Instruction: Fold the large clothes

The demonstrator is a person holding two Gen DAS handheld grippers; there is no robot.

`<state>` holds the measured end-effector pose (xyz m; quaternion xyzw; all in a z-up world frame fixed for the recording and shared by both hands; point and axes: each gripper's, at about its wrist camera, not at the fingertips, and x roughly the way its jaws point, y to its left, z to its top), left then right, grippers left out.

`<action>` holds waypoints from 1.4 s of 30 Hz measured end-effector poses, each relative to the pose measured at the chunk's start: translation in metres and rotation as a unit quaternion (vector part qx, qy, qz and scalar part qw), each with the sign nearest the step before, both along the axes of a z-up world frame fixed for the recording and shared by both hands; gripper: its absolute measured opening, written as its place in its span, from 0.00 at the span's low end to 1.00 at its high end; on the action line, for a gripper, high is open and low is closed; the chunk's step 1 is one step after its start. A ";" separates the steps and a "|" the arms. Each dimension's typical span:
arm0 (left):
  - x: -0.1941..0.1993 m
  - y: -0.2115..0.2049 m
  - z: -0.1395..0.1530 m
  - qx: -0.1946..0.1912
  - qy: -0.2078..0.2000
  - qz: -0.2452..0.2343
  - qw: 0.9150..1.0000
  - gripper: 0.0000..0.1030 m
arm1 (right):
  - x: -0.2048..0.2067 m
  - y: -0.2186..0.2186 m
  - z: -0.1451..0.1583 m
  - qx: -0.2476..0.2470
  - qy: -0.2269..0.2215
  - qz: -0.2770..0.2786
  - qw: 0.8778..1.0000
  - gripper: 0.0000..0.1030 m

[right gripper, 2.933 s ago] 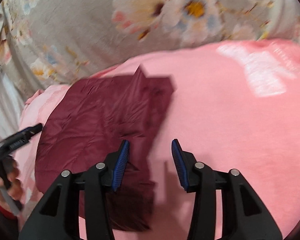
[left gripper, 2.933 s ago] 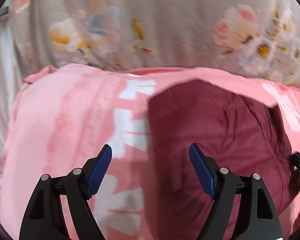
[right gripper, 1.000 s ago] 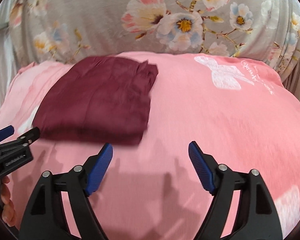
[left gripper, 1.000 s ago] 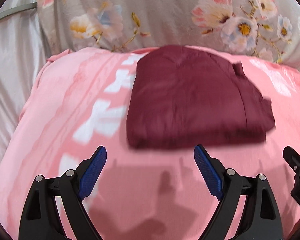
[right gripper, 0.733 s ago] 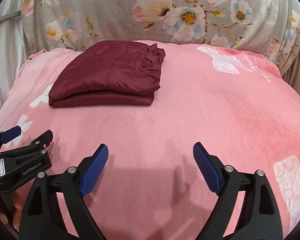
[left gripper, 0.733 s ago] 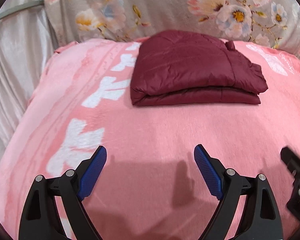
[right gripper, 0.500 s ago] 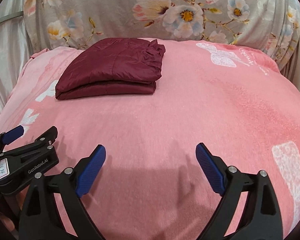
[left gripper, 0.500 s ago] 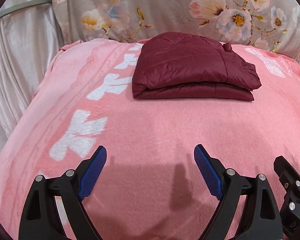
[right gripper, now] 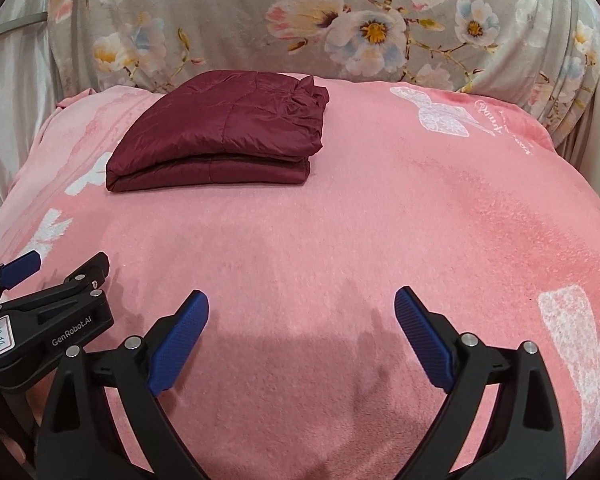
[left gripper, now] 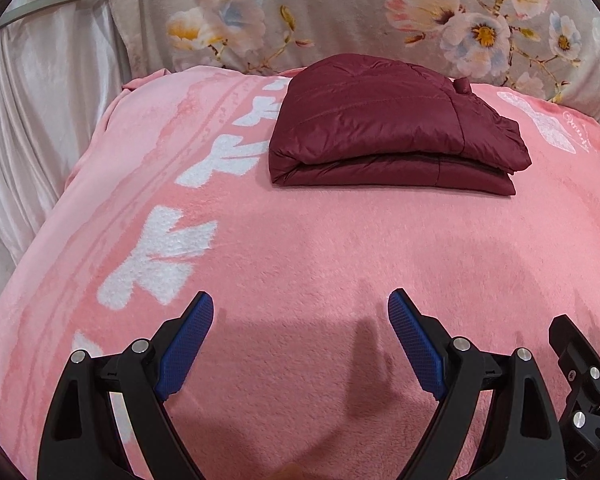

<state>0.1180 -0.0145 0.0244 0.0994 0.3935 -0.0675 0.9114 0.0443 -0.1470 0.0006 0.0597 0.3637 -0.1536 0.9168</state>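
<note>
I'm holding both grippers back over the pink blanket [left gripper: 340, 260], well clear of the jacket [left gripper: 392, 132] — it's lying folded in a neat stack at the far side, near the floral cover [right gripper: 228, 12], so I judge the fold is done. The left gripper [left gripper: 300, 340] is standing with jaws wide and empty; the right gripper [right gripper: 302, 344] has just been opening its jaws, nothing between them. Three seconds ago both were right over the jacket, the right jaws narrower — now it's lying untouched.
</note>
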 end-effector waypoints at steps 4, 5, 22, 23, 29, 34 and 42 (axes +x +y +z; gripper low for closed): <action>0.002 0.000 0.000 0.000 0.000 0.000 1.000 0.84 | -0.003 -0.001 0.001 0.006 -0.008 -0.001 1.000 0.89; 0.002 0.000 0.000 0.000 0.000 0.000 1.000 0.84 | -0.003 -0.002 0.001 0.007 -0.009 -0.002 1.000 0.89; 0.000 -0.005 0.001 0.011 -0.009 -0.004 1.000 0.84 | -0.001 0.004 0.000 -0.021 0.002 0.003 1.000 0.90; 0.000 -0.005 0.001 0.011 -0.010 -0.005 1.000 0.84 | -0.002 0.004 0.000 -0.022 0.002 0.003 1.000 0.90; -0.002 -0.006 0.001 0.014 -0.012 -0.006 1.000 0.84 | -0.002 0.004 0.000 -0.022 0.002 0.004 1.000 0.90; -0.004 -0.009 0.003 0.019 -0.018 -0.006 1.000 0.84 | -0.001 0.004 0.000 -0.022 0.002 0.003 1.000 0.90; -0.005 -0.011 0.003 0.022 -0.022 -0.008 0.999 0.84 | -0.002 0.003 0.000 -0.022 0.002 0.004 1.000 0.90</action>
